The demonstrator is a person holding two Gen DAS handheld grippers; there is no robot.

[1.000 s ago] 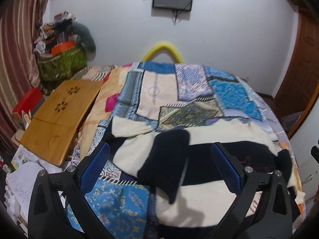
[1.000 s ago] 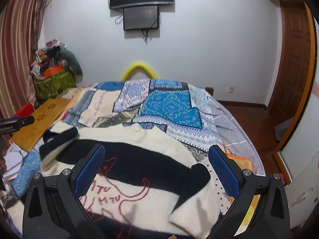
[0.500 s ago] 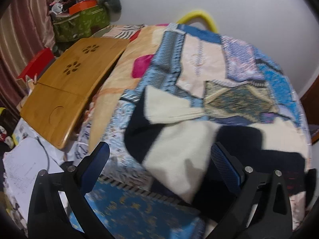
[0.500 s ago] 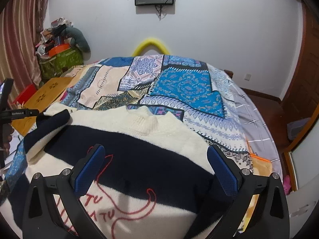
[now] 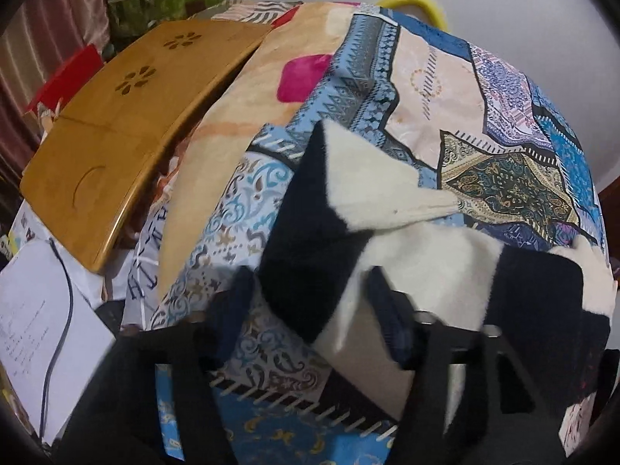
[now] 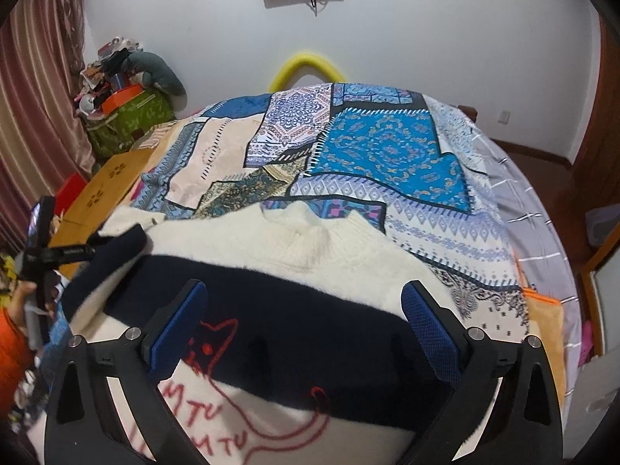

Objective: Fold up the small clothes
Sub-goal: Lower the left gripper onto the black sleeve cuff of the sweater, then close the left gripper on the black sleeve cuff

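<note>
A cream and navy striped sweater (image 6: 294, 255) with a red cat drawing lies flat on the patchwork bedspread (image 6: 387, 151). Its left sleeve (image 5: 321, 209) is folded across the bed's left edge. My left gripper (image 5: 310, 310) is blurred, its jaws partly closed around the sleeve's navy and cream fold, with cloth between the pads. My right gripper (image 6: 304, 329) is open and empty, hovering over the navy chest stripe. The left gripper also shows in the right wrist view (image 6: 73, 252) at the sleeve.
A wooden lap desk (image 5: 116, 124) leans beside the bed's left edge, with papers (image 5: 35, 321) and a cable on the floor. A green bag (image 6: 128, 124) with clutter stands at the far left wall. A yellow hoop (image 6: 306, 69) is behind the bed. A door (image 6: 604, 124) is at right.
My left gripper moved down and left onto the sleeve and its jaws narrowed around the cloth. My right gripper moved slightly forward over the sweater, still open.
</note>
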